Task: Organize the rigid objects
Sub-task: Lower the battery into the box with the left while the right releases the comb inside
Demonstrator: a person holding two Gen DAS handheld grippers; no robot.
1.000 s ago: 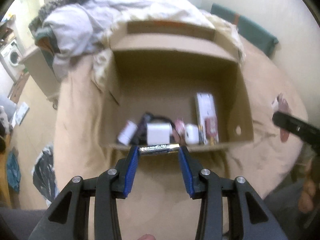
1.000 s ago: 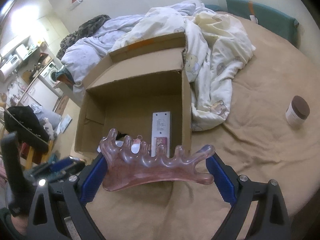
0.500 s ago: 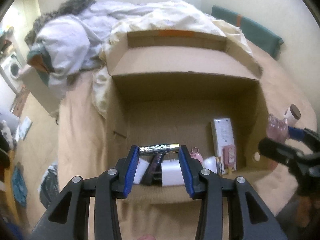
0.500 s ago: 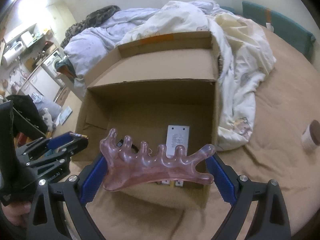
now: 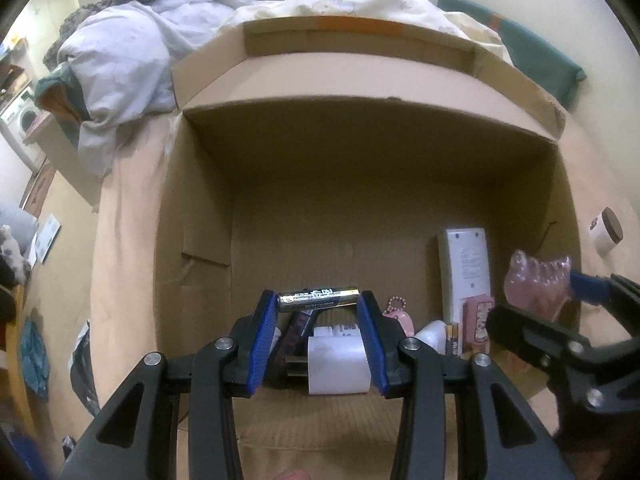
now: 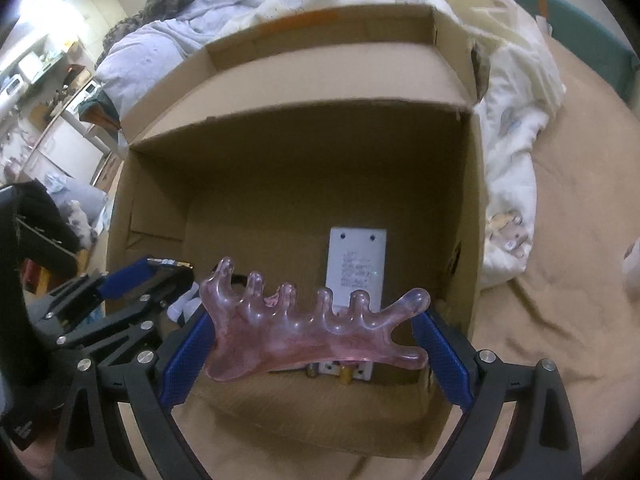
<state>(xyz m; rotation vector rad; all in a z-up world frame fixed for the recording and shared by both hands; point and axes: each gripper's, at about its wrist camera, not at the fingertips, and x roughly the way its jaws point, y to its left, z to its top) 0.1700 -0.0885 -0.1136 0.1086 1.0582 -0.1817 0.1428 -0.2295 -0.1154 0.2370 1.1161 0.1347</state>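
Observation:
My left gripper (image 5: 319, 300) is shut on a black battery (image 5: 318, 298), held crosswise over the near part of an open cardboard box (image 5: 384, 128). My right gripper (image 6: 314, 330) is shut on a pink, translucent, multi-pronged massage comb (image 6: 312, 326) above the box's near edge (image 6: 304, 412). In the left wrist view the right gripper (image 5: 560, 312) with the comb (image 5: 536, 284) is at the box's right side. In the right wrist view the left gripper (image 6: 132, 280) is at the left. Inside the box lie a white remote (image 5: 466, 268), a white charger (image 5: 338, 364), a pink keychain (image 5: 400, 316) and small batteries (image 5: 454, 336).
The box sits on a tan bed sheet (image 6: 568, 280). Rumpled duvets (image 5: 132, 56) lie behind and to the right of the box (image 6: 516, 168). A small white jar with a brown lid (image 5: 606, 232) stands on the sheet right of the box. A green pillow (image 5: 516, 44) is at the back.
Both grippers have moved forward toward and over the box with their objects still held. The box now fills both views. The right gripper has come in beside the left.

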